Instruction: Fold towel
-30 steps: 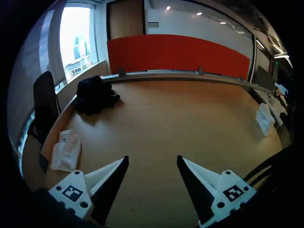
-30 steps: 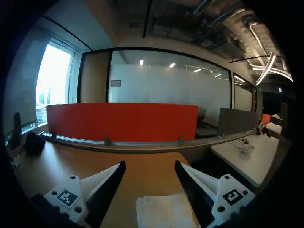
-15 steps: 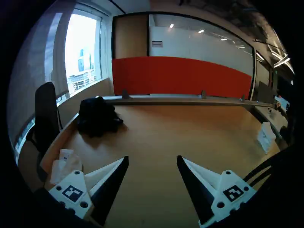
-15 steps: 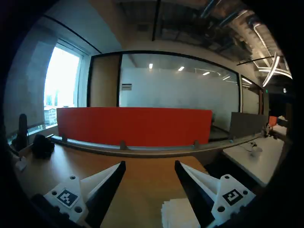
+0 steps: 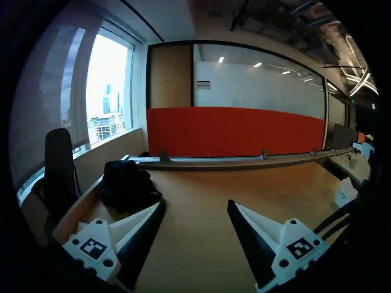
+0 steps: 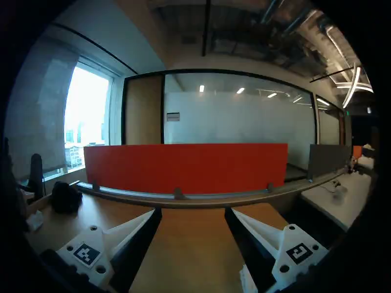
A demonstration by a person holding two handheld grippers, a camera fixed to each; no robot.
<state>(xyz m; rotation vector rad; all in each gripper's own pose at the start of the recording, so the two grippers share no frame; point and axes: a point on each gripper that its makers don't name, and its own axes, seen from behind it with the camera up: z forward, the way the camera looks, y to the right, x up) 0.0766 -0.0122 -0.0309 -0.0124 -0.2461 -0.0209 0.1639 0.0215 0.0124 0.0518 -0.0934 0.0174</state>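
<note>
My left gripper [image 5: 195, 204] is open above the wooden table [image 5: 210, 195], with nothing between its fingers. A white folded towel [image 5: 345, 191] lies at the table's far right edge in the left gripper view. My right gripper [image 6: 192, 211] is also open and holds nothing. Just a corner of a white folded towel stack [image 6: 247, 281] peeks in at the bottom of the right gripper view, beside the right finger [image 6: 264, 239]. A small crumpled white cloth [image 6: 34, 220] lies near the table's left edge.
A black bag [image 5: 126, 188] sits on the table's left side, also seen far left as the bag [image 6: 66, 197]. A red divider [image 5: 234, 132] runs along the table's back. A dark chair [image 5: 58, 166] stands by the window. A white desk [image 6: 342, 198] lies to the right.
Both views have tilted up toward the room. The towel stack slid down to the bottom edge of the right gripper view. The white cloth at the left dropped out of the left gripper view.
</note>
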